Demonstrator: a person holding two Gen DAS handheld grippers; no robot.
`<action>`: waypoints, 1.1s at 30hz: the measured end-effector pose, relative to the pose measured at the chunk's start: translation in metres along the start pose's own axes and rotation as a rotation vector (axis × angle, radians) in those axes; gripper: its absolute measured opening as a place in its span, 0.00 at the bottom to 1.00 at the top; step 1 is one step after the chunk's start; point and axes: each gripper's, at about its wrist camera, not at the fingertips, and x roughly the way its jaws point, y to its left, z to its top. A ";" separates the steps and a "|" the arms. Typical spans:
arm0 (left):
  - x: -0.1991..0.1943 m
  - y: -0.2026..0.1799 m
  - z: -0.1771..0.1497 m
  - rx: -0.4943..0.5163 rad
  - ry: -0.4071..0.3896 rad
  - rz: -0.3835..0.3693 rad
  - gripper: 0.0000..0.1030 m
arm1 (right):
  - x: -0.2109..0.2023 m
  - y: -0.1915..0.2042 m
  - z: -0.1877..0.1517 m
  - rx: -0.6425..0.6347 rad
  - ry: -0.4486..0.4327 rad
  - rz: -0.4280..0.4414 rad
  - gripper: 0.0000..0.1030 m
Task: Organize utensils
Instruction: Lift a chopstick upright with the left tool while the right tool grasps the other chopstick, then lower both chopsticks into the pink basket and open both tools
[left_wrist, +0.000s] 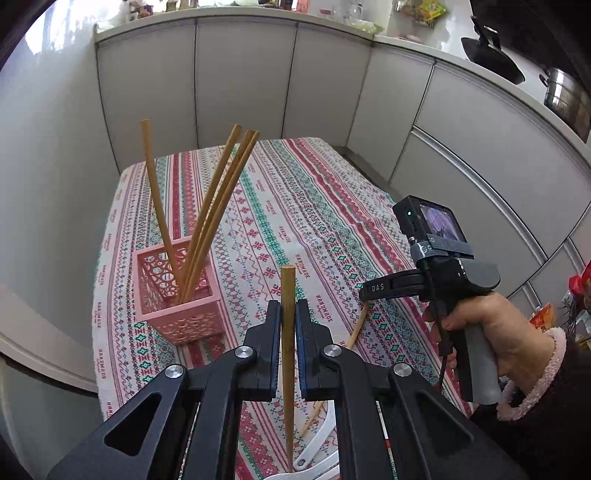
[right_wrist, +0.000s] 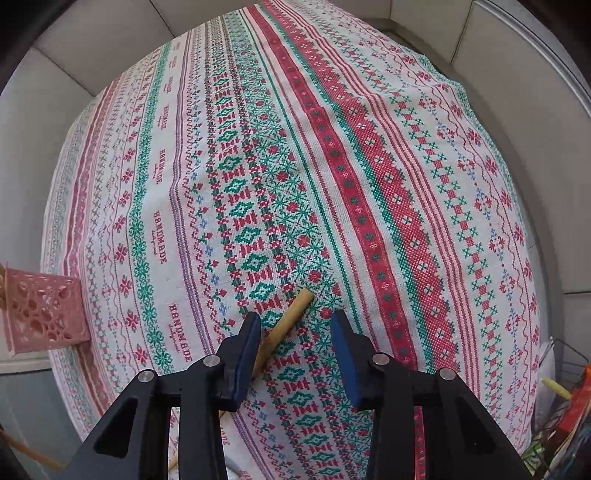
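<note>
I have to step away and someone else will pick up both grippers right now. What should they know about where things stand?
Left gripper: shut on one chopstick, raised above the tablecloth.
Right gripper: pointing down at a second chopstick lying on the cloth; it sits between the pads, beside one, not clamped.
Done: four chopsticks stand in the pink basket.
Left: drop the held chopstick into the basket, grasp and bin the lying one, then see to the white utensils near the table edge.

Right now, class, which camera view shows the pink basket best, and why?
The left wrist view. It shows the whole pink basket upright on the tablecloth, with four chopsticks standing in it. The right wrist view catches only one latticed side at its left edge, with the opening cut off.
</note>
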 end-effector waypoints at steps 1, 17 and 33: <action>0.000 0.001 0.001 -0.001 -0.001 0.002 0.08 | 0.000 0.003 0.000 0.000 -0.006 -0.016 0.39; -0.018 0.004 0.000 -0.012 -0.095 0.067 0.07 | -0.026 -0.004 0.016 0.101 -0.124 0.165 0.11; -0.073 0.010 0.010 -0.065 -0.273 0.115 0.07 | -0.162 0.021 -0.039 -0.112 -0.427 0.301 0.08</action>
